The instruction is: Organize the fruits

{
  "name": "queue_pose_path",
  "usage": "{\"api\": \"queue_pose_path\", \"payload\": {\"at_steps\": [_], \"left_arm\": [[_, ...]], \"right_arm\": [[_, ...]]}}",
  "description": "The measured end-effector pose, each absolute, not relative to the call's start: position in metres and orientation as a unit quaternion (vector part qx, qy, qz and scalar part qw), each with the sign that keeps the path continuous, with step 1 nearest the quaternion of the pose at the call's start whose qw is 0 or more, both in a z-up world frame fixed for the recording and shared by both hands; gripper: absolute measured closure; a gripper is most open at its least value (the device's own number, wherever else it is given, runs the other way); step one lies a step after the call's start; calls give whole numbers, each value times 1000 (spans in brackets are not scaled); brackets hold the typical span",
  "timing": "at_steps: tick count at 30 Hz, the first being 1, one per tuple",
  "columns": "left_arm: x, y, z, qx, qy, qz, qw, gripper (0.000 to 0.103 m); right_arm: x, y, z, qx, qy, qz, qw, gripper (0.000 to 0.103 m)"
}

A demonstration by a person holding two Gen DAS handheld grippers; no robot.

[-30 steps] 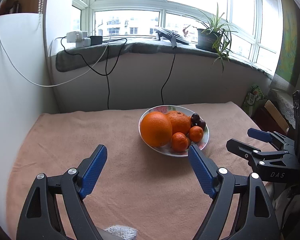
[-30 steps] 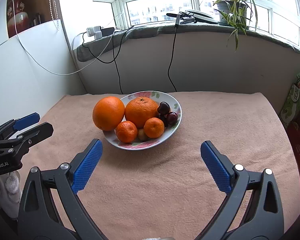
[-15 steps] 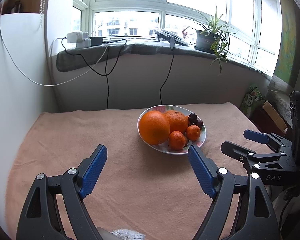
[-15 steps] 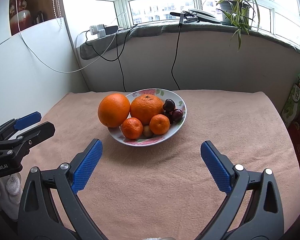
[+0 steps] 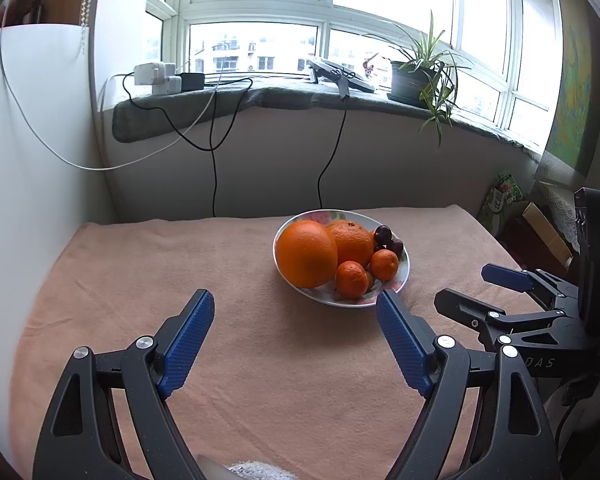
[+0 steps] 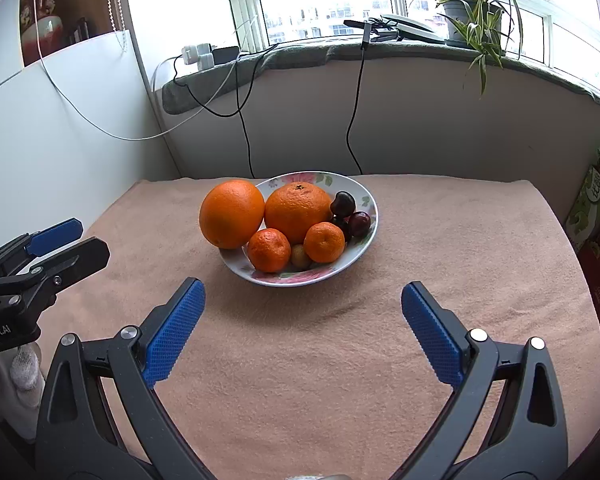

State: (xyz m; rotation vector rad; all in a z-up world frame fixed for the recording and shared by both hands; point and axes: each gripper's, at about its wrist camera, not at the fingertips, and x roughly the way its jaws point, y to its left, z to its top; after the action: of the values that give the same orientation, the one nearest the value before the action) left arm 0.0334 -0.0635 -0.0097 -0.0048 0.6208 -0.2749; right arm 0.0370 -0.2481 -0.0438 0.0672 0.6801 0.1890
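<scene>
Bowl (image 6: 366,222), floral, white: 1.
Large oranges (image 6: 231,213): 2.
Small mandarins (image 6: 269,250): 2.
Dark cherries (image 6: 359,223): 3 visible, one partly hidden.
Small tan fruit (image 6: 300,256): 1.
Grippers (image 6: 302,312): 2.
Potted plant (image 6: 474,14): 1.

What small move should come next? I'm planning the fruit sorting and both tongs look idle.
Probably ease the open left tongs forward toward the big orange: it hangs over the bowl rim nearest them, and nothing is held.
</scene>
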Motion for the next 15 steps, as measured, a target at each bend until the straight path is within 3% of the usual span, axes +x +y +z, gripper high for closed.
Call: {"api": "queue_pose_path", "payload": {"at_steps": [15], "left_arm": [[30, -63, -10, -5, 298, -139, 944, 20]], "right_arm": [[37, -249, -46, 35, 339, 92, 936, 2]]}}
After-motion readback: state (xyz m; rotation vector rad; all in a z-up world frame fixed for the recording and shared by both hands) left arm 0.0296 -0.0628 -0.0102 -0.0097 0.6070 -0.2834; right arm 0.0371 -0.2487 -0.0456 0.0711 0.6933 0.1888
